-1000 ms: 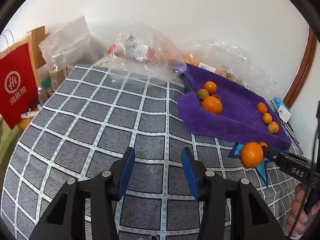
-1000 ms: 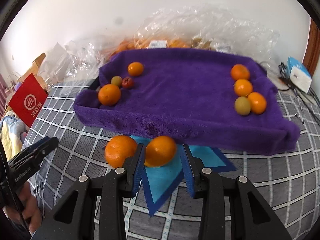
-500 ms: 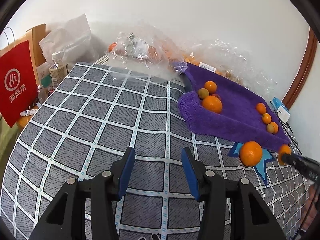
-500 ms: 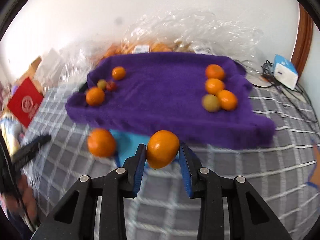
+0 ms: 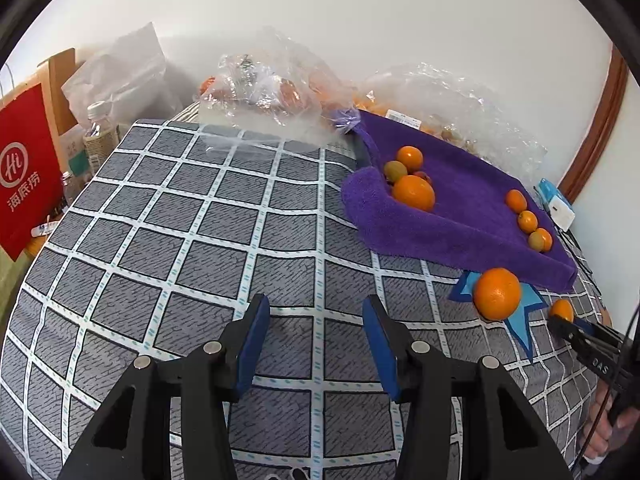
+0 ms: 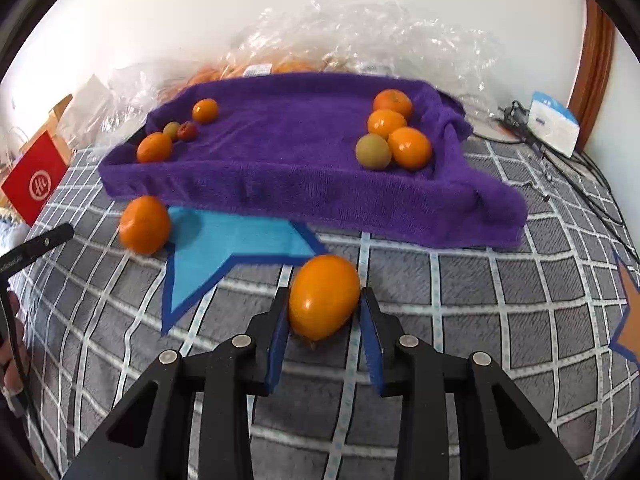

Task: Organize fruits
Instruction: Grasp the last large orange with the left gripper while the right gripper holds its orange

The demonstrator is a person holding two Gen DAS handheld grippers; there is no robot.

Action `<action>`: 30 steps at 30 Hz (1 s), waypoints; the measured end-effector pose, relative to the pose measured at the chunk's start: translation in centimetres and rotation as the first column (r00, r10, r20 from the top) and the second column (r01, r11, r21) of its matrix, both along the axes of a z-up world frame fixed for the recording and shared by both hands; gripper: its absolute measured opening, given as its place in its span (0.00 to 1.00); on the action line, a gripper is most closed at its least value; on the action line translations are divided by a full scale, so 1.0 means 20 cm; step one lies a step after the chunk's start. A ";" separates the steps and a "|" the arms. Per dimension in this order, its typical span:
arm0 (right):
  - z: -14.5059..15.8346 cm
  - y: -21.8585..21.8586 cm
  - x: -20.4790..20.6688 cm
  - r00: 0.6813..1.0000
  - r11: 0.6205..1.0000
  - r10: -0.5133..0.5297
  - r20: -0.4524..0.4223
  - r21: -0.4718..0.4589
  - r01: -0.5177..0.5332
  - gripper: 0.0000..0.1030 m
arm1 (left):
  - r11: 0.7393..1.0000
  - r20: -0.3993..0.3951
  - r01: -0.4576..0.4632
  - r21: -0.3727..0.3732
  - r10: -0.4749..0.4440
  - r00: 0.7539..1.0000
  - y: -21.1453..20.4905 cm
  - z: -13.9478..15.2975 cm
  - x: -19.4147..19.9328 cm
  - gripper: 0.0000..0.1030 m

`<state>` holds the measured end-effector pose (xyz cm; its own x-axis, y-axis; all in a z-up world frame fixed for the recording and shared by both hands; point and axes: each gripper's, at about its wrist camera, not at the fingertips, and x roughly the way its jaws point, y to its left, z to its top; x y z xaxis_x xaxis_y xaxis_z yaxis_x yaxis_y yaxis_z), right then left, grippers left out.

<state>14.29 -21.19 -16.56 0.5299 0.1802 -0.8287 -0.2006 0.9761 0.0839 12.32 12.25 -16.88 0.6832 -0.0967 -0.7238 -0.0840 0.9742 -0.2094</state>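
Blue-padded jaws of the left gripper (image 5: 316,340) stood apart with nothing between them, above the grey checked cloth (image 5: 192,240). Beyond it, a round orange (image 5: 497,294) lay on a blue star-shaped patch (image 5: 520,320), just beside the purple towel-lined tray (image 5: 460,236) holding more small fruit.

From the right wrist, the right gripper (image 6: 323,316) was clamped on a glossy oval orange fruit (image 6: 323,296), lifted clear of the cloth, near the tray's front edge.
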 end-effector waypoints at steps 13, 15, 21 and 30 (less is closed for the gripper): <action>0.02 -0.14 0.02 0.998 0.992 -0.053 0.039 0.117 0.048 0.32 | 0.997 0.012 0.078 -0.015 -0.077 0.997 -0.05 0.02 -0.02 0.45; 0.02 -0.16 0.02 0.996 0.994 -0.078 0.048 0.080 0.074 0.32 | 0.996 -0.010 0.086 -0.020 -0.086 0.996 -0.08 0.03 -0.03 0.45; 0.02 -0.22 0.03 0.988 0.989 -0.143 0.059 0.038 0.141 0.32 | 0.985 0.010 0.172 -0.011 -0.172 0.985 -0.30 0.15 -0.02 0.54; 0.00 -0.25 0.02 0.984 0.983 -0.174 0.048 0.062 0.170 0.32 | 0.974 -0.017 0.226 0.031 -0.226 0.974 -0.62 0.12 0.14 0.58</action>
<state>14.78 -26.23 -16.64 0.5998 0.1290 -0.7897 -0.0358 0.9903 0.1346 15.03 -0.11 -14.46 0.6370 -0.2235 -0.7378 0.1368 0.9746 -0.1772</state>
